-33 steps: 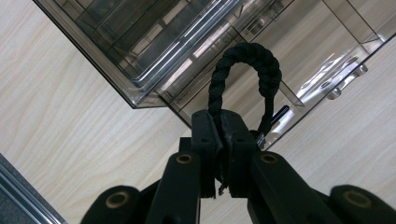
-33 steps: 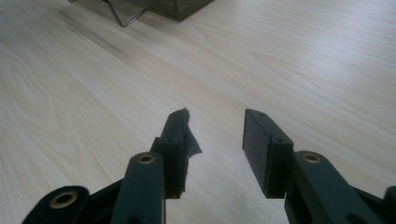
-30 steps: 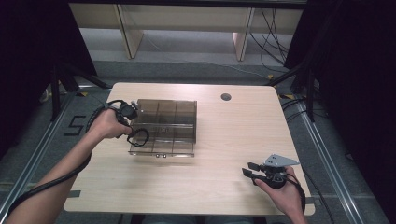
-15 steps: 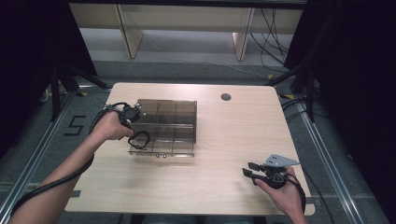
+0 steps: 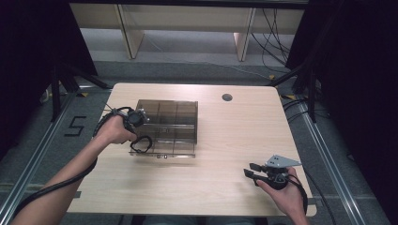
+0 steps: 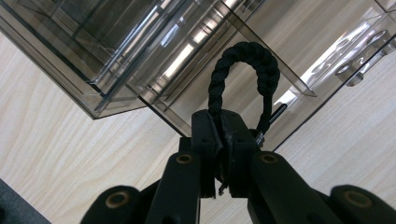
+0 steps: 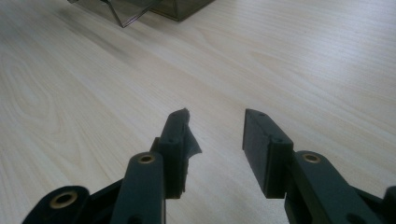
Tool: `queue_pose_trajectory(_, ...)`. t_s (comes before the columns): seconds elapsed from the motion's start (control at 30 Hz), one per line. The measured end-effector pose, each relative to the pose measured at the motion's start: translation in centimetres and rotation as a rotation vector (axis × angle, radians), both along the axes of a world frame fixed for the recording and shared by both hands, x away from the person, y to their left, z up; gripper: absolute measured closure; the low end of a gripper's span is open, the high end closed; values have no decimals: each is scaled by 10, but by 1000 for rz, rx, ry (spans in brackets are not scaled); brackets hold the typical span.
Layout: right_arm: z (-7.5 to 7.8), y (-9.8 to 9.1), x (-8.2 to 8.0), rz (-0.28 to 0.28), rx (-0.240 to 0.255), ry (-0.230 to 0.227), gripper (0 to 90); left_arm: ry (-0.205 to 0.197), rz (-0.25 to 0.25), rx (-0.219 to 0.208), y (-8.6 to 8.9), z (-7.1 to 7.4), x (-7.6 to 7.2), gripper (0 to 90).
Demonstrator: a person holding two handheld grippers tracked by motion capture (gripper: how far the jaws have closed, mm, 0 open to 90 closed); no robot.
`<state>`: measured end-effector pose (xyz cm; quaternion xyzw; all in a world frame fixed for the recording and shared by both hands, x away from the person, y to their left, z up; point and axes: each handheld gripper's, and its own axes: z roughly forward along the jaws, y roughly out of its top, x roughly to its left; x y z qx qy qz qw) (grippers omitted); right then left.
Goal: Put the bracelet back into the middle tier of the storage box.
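Note:
A smoky see-through compartment box [image 5: 174, 119] lies on the left half of the wooden table [image 5: 234, 136], its lid [image 5: 164, 149] folded out flat toward the near side. My left gripper [image 5: 135, 133] hovers at the box's left front corner, shut on a black braided cord loop [image 6: 243, 60]. The loop sticks out past the jaws above the lid [image 6: 289, 56], and the cord loop [image 5: 142, 143] hangs over the lid's left end. My right gripper [image 5: 251, 169] rests low near the table's front right, open, with bare wood between its fingers. In its own view the right gripper [image 7: 217, 119] points toward the box [image 7: 140, 7].
A round cable hole [image 5: 227, 97] sits at the table's far edge. Wooden shelving legs [image 5: 124, 33] stand on the floor beyond. The table's front edge runs just below my right hand [image 5: 284, 197]. Bare wood stretches between the box and the right gripper.
My left hand has shifted slightly right and toward the near side with the cord loop still in its jaws. The right gripper has stayed put.

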<state>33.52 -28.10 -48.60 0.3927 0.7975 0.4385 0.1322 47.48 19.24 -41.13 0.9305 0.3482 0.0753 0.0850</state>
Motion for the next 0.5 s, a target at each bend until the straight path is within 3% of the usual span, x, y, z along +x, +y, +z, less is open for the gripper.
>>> queue_pose_trajectory(0.07,0,-1,1,7,-7,-17,618,-1,-12,6,0,-1,1,845)
queue_pose_trajectory(0.27,0,-1,1,6,-8,-14,618,16,-22,26,-1,-1,1,845)
queue_pose_trajectory(0.3,0,0,0,-1,0,4,618,6,-10,10,-2,-4,0,844)
queue_pose_trajectory(0.5,0,-1,1,7,-7,-16,618,17,-25,28,-3,-6,0,844)
